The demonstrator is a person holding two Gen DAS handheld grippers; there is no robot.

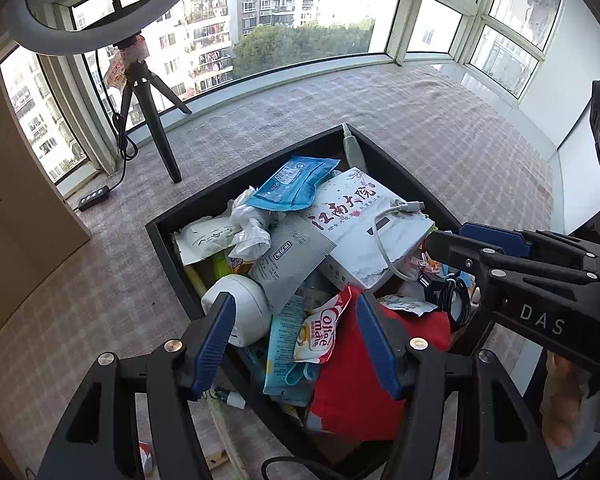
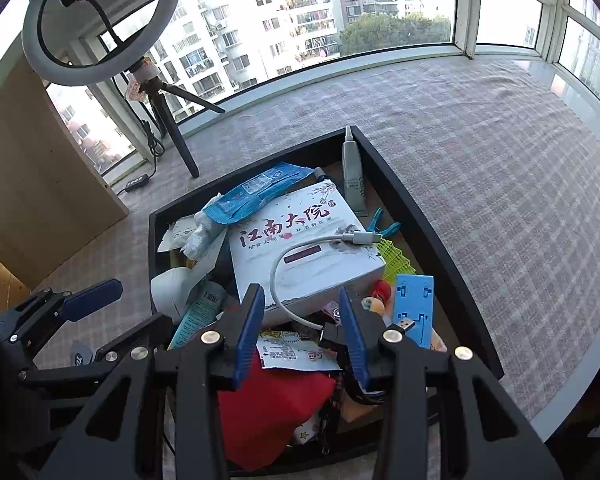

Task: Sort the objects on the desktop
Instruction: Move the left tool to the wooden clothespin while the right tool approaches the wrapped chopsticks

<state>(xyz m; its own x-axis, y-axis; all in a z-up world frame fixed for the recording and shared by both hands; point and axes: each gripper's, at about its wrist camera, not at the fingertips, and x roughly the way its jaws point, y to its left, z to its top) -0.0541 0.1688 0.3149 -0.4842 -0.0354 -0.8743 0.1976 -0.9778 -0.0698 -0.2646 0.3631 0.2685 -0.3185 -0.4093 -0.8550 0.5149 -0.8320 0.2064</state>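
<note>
A black tray (image 1: 256,168) (image 2: 412,200) is heaped with clutter: a white tissue box with red Chinese characters (image 1: 360,236) (image 2: 300,244), a white USB cable (image 1: 384,256) (image 2: 300,248) lying on it, a blue wipes pack (image 1: 292,184) (image 2: 252,192), a grey sachet (image 1: 288,264), a white round device (image 1: 244,308), a Coffee-mate sachet (image 1: 320,332) and a red cloth (image 1: 360,384) (image 2: 268,412). My left gripper (image 1: 296,340) is open above the sachets. My right gripper (image 2: 300,332) is open above the tray's near end, and its fingers (image 1: 480,252) enter the left wrist view from the right.
A ring light on a black tripod (image 1: 156,120) (image 2: 172,120) stands at the back left on the checked cloth (image 1: 440,128). A grey tube (image 2: 354,176), a blue clip (image 2: 380,224), a yellow mesh (image 2: 396,260) and a blue plastic piece (image 2: 414,304) lie in the tray. A wooden board (image 2: 32,184) stands at left.
</note>
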